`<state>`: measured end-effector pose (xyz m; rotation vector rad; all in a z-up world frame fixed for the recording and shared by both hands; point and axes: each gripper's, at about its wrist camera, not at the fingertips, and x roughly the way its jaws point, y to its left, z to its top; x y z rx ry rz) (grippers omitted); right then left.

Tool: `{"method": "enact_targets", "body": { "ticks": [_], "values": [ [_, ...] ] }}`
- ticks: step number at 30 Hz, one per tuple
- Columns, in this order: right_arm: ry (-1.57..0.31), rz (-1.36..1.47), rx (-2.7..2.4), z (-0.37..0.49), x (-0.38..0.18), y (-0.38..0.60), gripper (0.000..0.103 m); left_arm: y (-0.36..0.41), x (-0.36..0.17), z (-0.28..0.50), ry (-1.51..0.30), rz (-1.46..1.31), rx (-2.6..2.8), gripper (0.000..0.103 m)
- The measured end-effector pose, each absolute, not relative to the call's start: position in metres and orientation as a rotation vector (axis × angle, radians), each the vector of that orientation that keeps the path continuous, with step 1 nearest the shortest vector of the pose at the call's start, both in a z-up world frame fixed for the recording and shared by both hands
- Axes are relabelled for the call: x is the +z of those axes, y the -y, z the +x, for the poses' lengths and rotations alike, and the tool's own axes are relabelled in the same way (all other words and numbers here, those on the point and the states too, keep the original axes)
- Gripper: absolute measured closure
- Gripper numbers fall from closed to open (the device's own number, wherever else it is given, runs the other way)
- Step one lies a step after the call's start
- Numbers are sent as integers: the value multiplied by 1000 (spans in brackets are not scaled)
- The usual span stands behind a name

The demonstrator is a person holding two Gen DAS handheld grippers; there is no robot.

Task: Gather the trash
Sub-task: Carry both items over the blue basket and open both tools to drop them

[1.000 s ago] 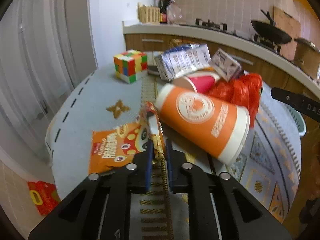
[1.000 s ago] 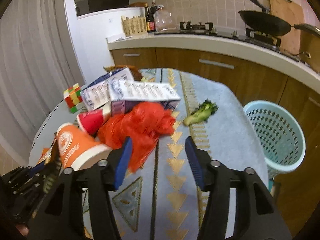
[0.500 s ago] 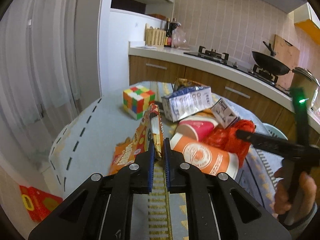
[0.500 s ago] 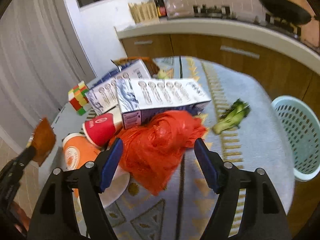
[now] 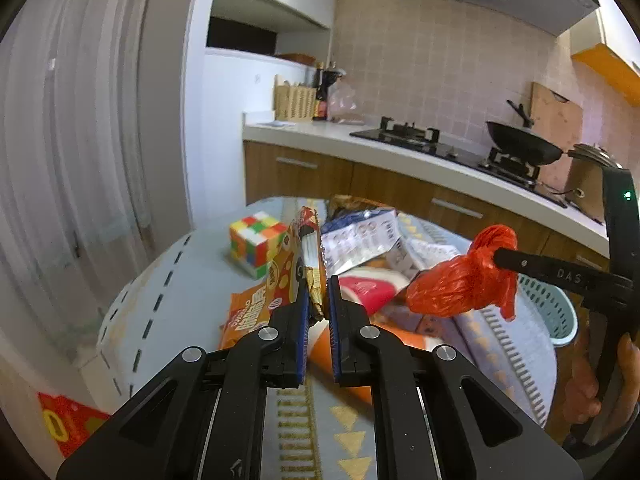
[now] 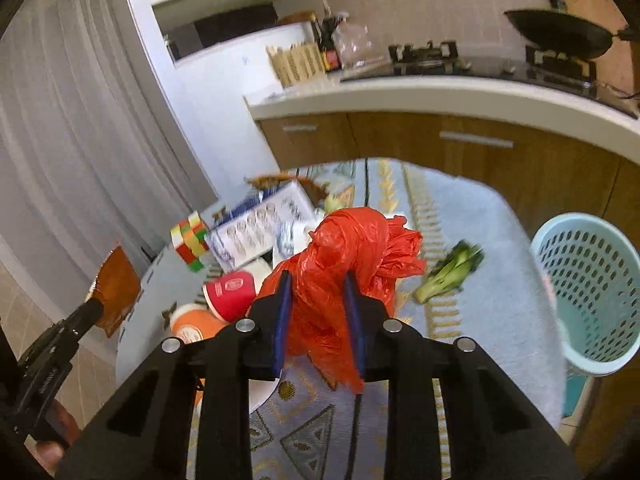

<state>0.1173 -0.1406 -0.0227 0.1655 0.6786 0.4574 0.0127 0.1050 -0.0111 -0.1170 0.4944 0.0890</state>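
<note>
My left gripper [image 5: 319,280] is shut on an orange snack wrapper [image 5: 290,264], which stands up from its jaws above the table. The right wrist view shows the same wrapper [image 6: 118,288] raised at the left. My right gripper [image 6: 316,280] has its jaws closing on a crumpled red plastic bag [image 6: 356,244]. The bag is bunched between the blue pads and hangs below them. In the left wrist view the red bag [image 5: 460,284] hangs clear of the table from the right gripper [image 5: 496,254], which a hand holds at the right edge.
On the patterned tablecloth [image 6: 460,320] lie a red cup [image 6: 232,292], an orange cup [image 6: 192,324], a white and blue carton [image 6: 260,224], a colour cube [image 5: 256,244] and a green vegetable [image 6: 448,276]. A light blue basket [image 6: 588,292] stands off the table's right edge. A kitchen counter runs behind.
The left gripper rose with the wrapper, lifting it off the table. The right gripper moved onto the red bag, closed from wide open and raised the bag.
</note>
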Motion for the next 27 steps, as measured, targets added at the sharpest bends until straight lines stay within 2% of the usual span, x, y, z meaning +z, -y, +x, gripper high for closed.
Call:
{"method": "enact_targets", "body": {
  "ticks": [7,14,19,27],
  "values": [
    [-571,193,396,104,14,179,80,-81,17,20,-438,-81,36,96],
    [-467,212,207,96,33,252,80,-19,43,46,-391,-11,-68,96],
    [-454,240,77,96,26,306,80,37,45,72,-400,-8,-184,96],
    [-528,298,-114,107,-18,395,80,149,19,121,-473,67,-379,96]
  ]
}}
